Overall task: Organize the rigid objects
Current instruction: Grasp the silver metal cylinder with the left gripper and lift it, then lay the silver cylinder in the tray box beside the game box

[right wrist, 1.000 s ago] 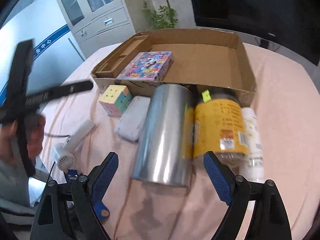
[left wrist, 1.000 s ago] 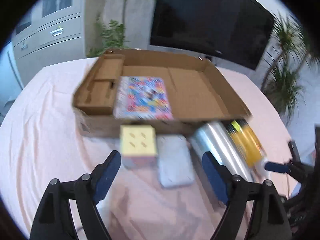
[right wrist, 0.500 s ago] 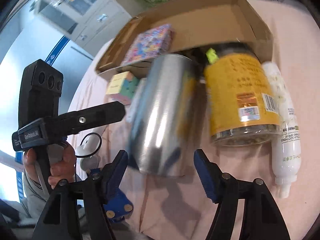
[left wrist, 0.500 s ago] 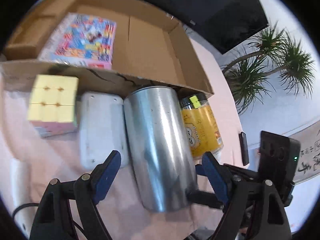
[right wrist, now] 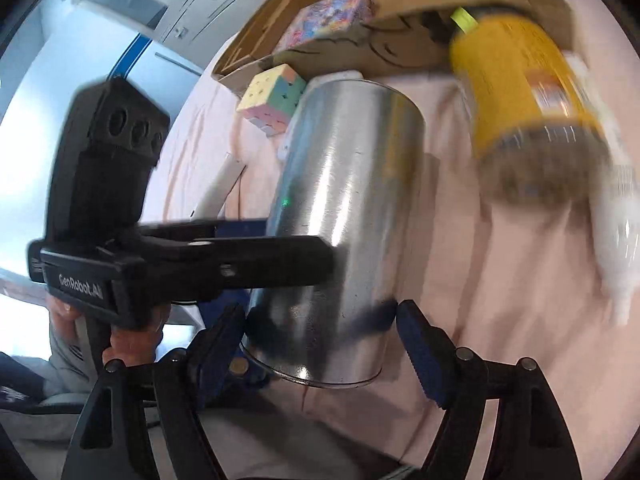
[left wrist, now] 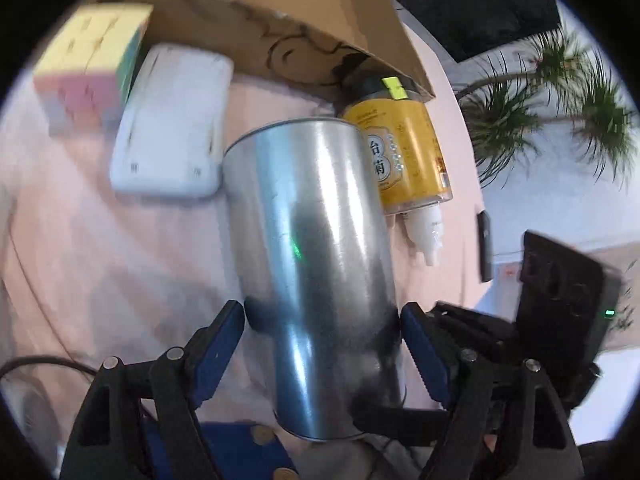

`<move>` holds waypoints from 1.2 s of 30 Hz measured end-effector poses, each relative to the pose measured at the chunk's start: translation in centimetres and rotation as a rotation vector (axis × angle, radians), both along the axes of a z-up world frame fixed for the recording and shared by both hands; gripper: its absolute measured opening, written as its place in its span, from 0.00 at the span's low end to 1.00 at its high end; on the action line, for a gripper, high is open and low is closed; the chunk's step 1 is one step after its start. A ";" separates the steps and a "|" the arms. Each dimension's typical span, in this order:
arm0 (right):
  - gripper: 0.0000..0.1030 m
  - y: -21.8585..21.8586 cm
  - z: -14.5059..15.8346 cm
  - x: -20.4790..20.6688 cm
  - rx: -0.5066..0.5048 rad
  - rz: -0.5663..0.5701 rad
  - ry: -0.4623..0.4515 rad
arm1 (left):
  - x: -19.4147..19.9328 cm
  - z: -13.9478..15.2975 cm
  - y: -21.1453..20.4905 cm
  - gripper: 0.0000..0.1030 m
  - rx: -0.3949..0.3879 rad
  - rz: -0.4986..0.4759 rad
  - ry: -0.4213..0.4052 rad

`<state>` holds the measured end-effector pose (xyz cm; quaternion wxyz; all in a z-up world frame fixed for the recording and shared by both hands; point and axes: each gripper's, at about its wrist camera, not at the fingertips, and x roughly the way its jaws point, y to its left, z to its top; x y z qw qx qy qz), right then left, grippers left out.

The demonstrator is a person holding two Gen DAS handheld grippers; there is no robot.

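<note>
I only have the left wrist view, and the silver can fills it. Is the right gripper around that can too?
Observer: Yes. The right gripper has one finger on each side of the silver can, at its near end.
Operator: Anything left of the can that I'm missing?
Observer: A white tube-shaped handle lies on the pink cloth beside it.
Operator: And the yellow jar?
Observer: The yellow jar shows brownish contents at its base, though blurred.

The tall silver cylindrical metal can (left wrist: 312, 264) between my pads has a brushed, glossy sheen. Beside it lies a clear plastic jar with a glossy yellow label (left wrist: 404, 160). The brown cardboard box (left wrist: 280, 36) looks matt, the pink cloth over the desk (left wrist: 120, 264) soft and wrinkled.
</note>
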<state>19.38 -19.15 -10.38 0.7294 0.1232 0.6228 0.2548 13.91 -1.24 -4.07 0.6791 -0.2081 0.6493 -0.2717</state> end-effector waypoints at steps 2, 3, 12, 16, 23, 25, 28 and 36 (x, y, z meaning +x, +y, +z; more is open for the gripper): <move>0.80 -0.8 -0.8 0.4 0.040 -0.047 0.038 | 1.0 -0.6 0.0 0.80 -0.018 0.009 0.005; 0.81 -0.9 -1.2 0.9 0.054 -0.068 0.048 | 1.5 -0.7 -0.2 0.80 -0.017 0.012 0.000; 0.83 2.1 2.3 1.9 -0.034 -0.034 -0.111 | 2.4 7.2 0.1 0.79 0.037 -0.026 -0.284; 0.83 2.6 9.6 5.7 -0.050 0.001 -0.306 | 6.9 13.1 0.2 0.79 0.041 -0.013 -0.474; 0.83 3.4 12.0 15.8 -0.054 0.005 -0.311 | 18.2 13.1 -0.4 0.79 0.080 -0.038 -0.441; 0.83 3.1 9.9 18.5 -0.054 0.001 -0.247 | 20.4 10.1 0.0 0.80 0.075 -0.047 -0.365; 0.83 2.4 5.4 20.7 -0.050 -0.021 -0.135 | 22.5 5.2 0.4 0.80 0.041 -0.055 -0.270; 0.86 2.7 -2.0 21.1 -0.100 -0.069 0.029 | 23.2 0.8 0.5 0.79 0.117 -0.046 -0.173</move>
